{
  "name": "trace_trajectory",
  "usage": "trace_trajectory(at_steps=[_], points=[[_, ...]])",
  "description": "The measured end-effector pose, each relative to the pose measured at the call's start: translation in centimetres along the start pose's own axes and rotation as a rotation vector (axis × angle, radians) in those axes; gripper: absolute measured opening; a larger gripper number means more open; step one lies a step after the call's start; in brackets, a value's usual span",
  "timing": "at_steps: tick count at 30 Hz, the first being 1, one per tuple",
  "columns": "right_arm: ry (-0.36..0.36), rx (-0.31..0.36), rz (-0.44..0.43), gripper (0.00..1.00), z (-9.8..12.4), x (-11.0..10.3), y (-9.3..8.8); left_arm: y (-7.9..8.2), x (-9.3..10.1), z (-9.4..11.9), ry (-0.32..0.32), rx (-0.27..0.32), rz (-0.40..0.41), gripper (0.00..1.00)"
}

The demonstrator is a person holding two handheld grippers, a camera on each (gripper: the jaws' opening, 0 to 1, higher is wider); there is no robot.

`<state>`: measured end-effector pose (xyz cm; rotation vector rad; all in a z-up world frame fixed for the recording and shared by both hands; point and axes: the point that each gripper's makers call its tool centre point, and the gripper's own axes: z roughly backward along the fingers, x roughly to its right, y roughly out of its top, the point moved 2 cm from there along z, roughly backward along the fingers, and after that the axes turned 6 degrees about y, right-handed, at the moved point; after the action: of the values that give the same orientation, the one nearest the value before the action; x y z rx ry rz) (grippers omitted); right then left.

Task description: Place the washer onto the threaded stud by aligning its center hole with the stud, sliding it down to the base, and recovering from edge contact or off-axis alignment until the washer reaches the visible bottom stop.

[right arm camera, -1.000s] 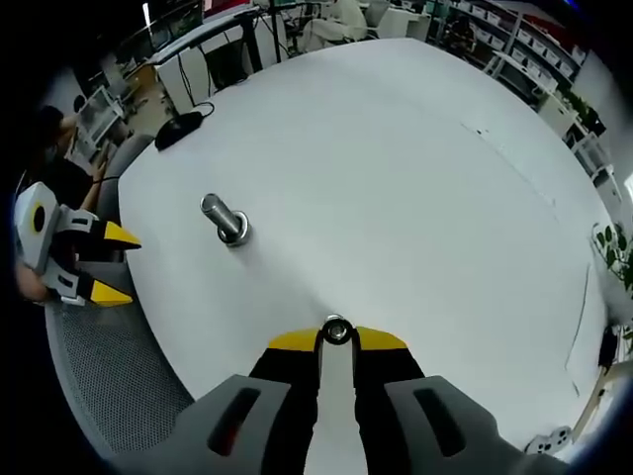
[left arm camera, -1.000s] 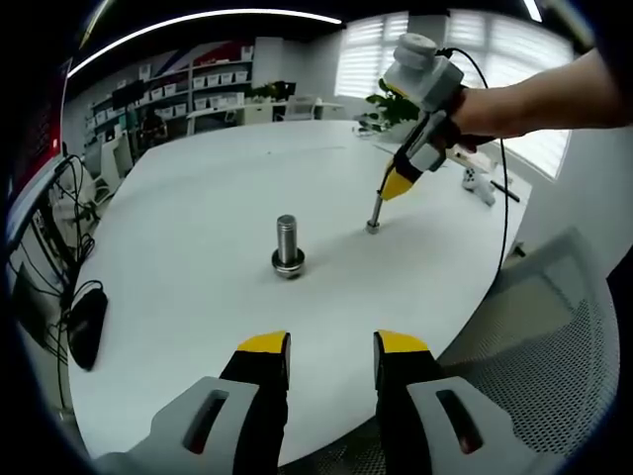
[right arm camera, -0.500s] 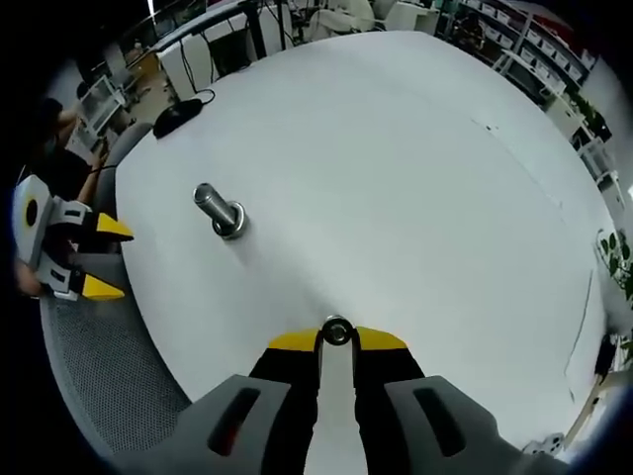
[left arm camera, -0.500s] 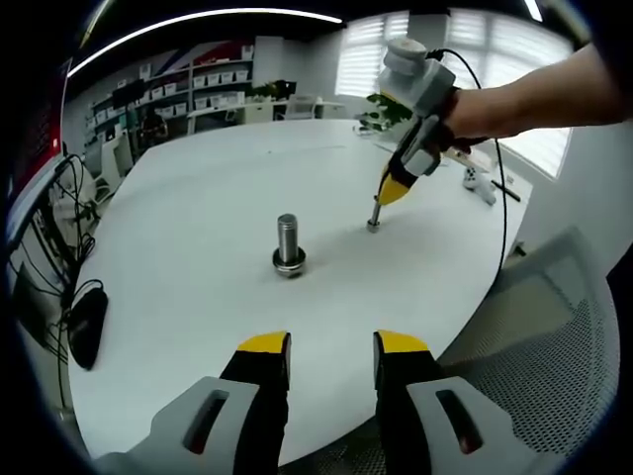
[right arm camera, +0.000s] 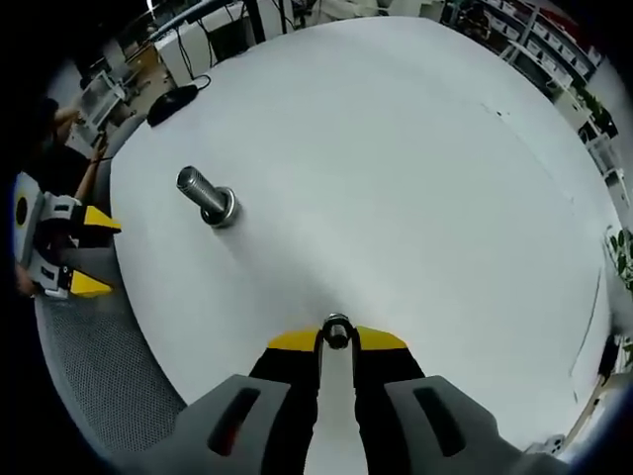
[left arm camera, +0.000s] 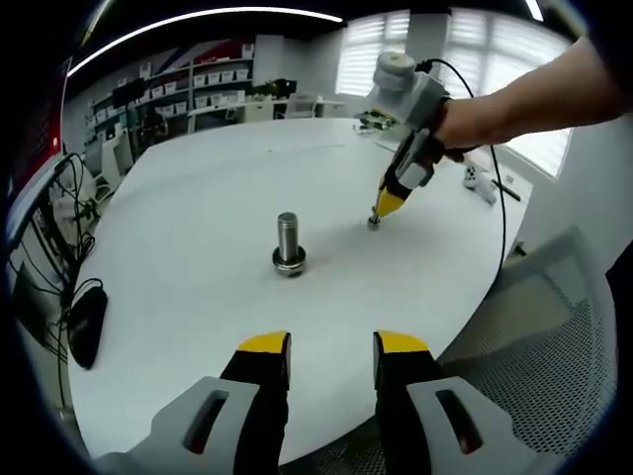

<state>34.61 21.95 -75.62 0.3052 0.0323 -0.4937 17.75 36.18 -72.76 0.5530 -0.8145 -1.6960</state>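
I have a wide white desk with plenty of bare surface all around the work. In the left gripper view its near edge curves just ahead of my left gripper, and a mesh chair sits off the desk's edge to the right of those jaws. A dark mouse lies near the desk's left edge, with cables beside it. The left jaws stand apart with nothing between them, hovering above the near rim.

The threaded stud stands upright straight ahead of the left jaws, well apart from them, with a ring-like collar at its base; I cannot tell whether that collar is a washer or part of the stud. In the right gripper view the same stud lies up and to the left of my right jaws, well apart, with open desk between.

My right gripper has its jaws drawn nearly together on a small metal piece at their tips, which reads as round with a dark centre. In the left gripper view the right gripper points down with that piece at or just above the desk, to the right of and beyond the stud. The left gripper shows at the far left of the right gripper view, past the desk's edge.
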Motion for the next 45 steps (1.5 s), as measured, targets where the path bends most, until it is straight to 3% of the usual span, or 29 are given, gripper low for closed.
trace_trajectory(at_steps=[17, 22, 29, 38, 45], points=[[0.013, -0.012, -0.020, 0.15, -0.8, 0.2, -0.6, 0.0, 0.1, -0.1, -0.002, -0.004, 0.000, 0.31], [0.008, -0.006, 0.009, 0.15, -0.6, 0.0, -0.6, 0.0, 0.1, -0.1, -0.002, -0.006, -0.002, 0.31], [-0.001, 0.040, -0.016, 0.23, -0.1, 0.2, -0.7, 0.0, 0.1, -0.2, -0.004, -0.005, 0.001, 0.31], [-0.013, 0.115, -0.020, 0.25, 0.8, -0.4, -1.1, 0.0, 0.2, -0.2, -0.009, -0.011, -0.003, 0.31], [-0.040, 0.172, -0.019, 0.26, 1.8, -1.1, -3.0, -0.1, 0.4, -0.3, -0.018, -0.017, -0.007, 0.31]])
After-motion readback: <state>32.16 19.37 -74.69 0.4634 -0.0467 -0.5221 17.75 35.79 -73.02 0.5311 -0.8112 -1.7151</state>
